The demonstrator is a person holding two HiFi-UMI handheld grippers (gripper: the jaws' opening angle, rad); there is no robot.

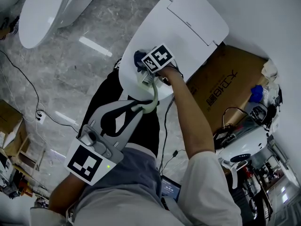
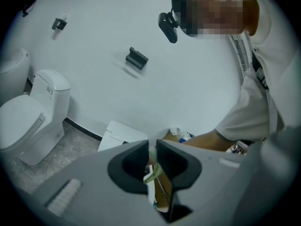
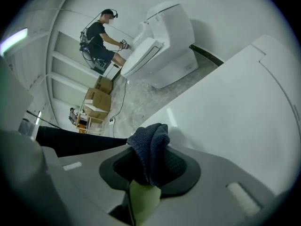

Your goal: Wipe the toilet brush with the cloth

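Dark blue knitted cloth is bunching in a soft fold between the jaws of the right gripper, which are pinching it just above the toilet's smooth white closed lid. The left gripper is clamping its jaws on the toilet brush by its slim, curved pale green handle. It is holding the brush over the lid's front edge, with the far end reaching the cloth. A brown cardboard box is sitting just beside the toilet.
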